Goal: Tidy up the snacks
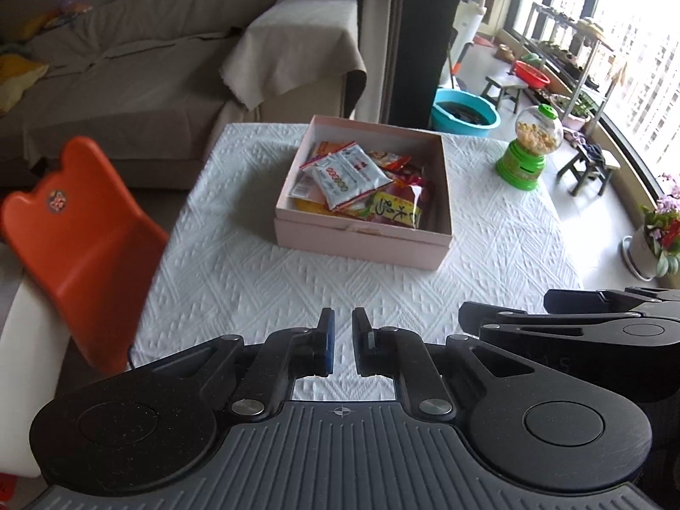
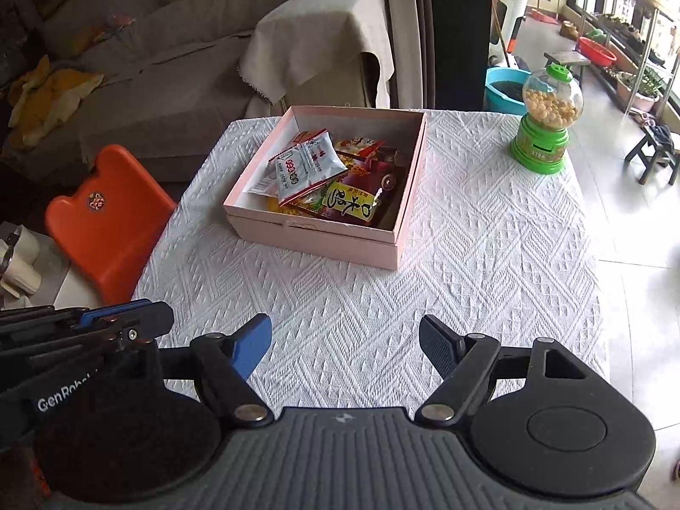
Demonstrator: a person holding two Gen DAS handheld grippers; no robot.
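Observation:
A pink box stands on the white patterned tablecloth. It holds several snack packets, with a white packet on top and a yellow-labelled one beside it. My left gripper hangs near the table's front edge, its jaws nearly together with a narrow gap and nothing between them. My right gripper is open and empty, also near the front edge. Each gripper shows at the side of the other's view.
A green candy dispenser stands at the table's far right. An orange chair is at the table's left side. A grey sofa lies behind. A blue basin and stools are on the floor at the right.

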